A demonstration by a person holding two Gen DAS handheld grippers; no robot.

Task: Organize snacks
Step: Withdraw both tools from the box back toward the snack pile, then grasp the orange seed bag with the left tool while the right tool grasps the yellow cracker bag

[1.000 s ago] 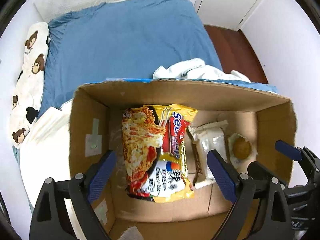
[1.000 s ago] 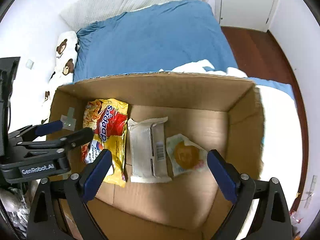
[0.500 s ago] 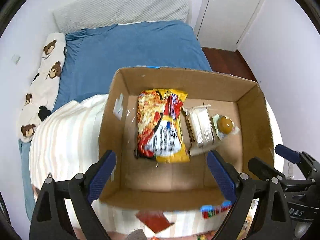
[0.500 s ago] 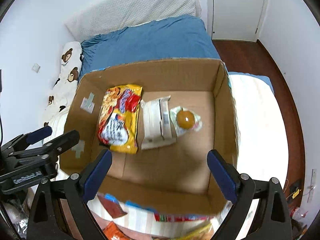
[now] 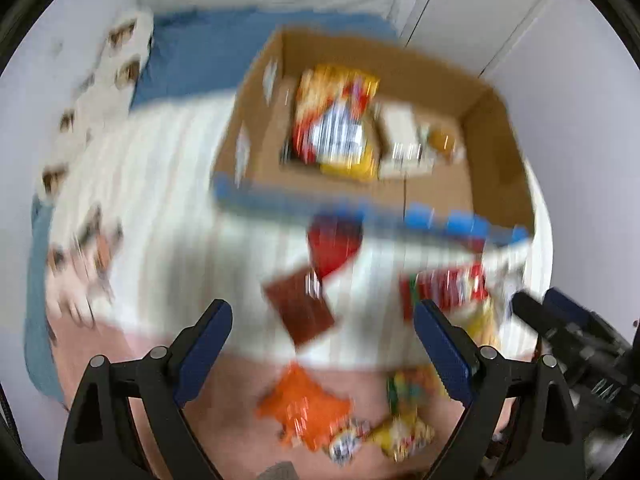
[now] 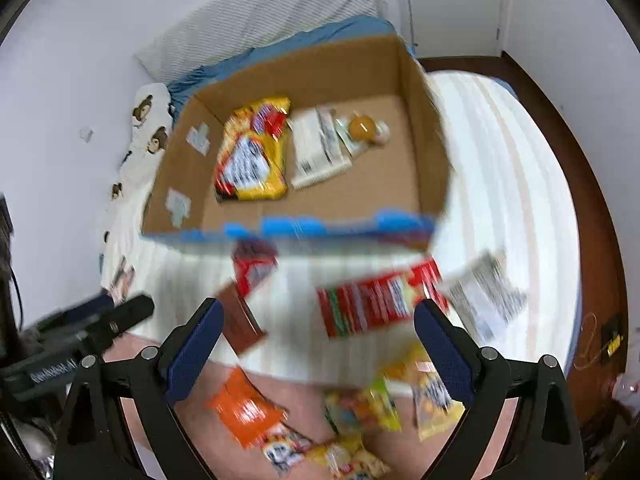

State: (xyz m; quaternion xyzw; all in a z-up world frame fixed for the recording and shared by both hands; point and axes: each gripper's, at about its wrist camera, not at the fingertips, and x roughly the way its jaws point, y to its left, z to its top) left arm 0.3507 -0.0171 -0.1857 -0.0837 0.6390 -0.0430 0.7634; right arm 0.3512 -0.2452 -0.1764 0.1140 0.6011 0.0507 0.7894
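An open cardboard box (image 6: 424, 136) (image 5: 496, 152) lies on the bed. Inside it are a yellow noodle packet (image 6: 252, 156) (image 5: 336, 128), a white wrapped bar (image 6: 316, 148) and a small round pastry in clear wrap (image 6: 362, 128). Loose snacks lie on the striped blanket in front of the box: a brown packet (image 5: 300, 308) (image 6: 240, 320), a red packet (image 5: 332, 244), a red-green packet (image 6: 372, 304), an orange bag (image 6: 244, 408) (image 5: 304, 404) and yellow bags (image 6: 404, 396). My left gripper (image 5: 324, 336) and right gripper (image 6: 316, 332) are both open, empty, held above these loose snacks. Both views are motion-blurred.
A blue sheet (image 5: 192, 60), a grey-white pillow (image 6: 256, 24) and a bear-print pillow (image 6: 148, 128) lie behind the box. White walls and a door (image 5: 472, 4) stand beyond. Dark wood floor (image 6: 592, 184) runs along the bed's right side. A white printed packet (image 6: 484, 296) lies at the right.
Both grippers have pulled back and up from over the box. The box now sits farther away and the loose snacks in front of it have come into view. Both stay open.
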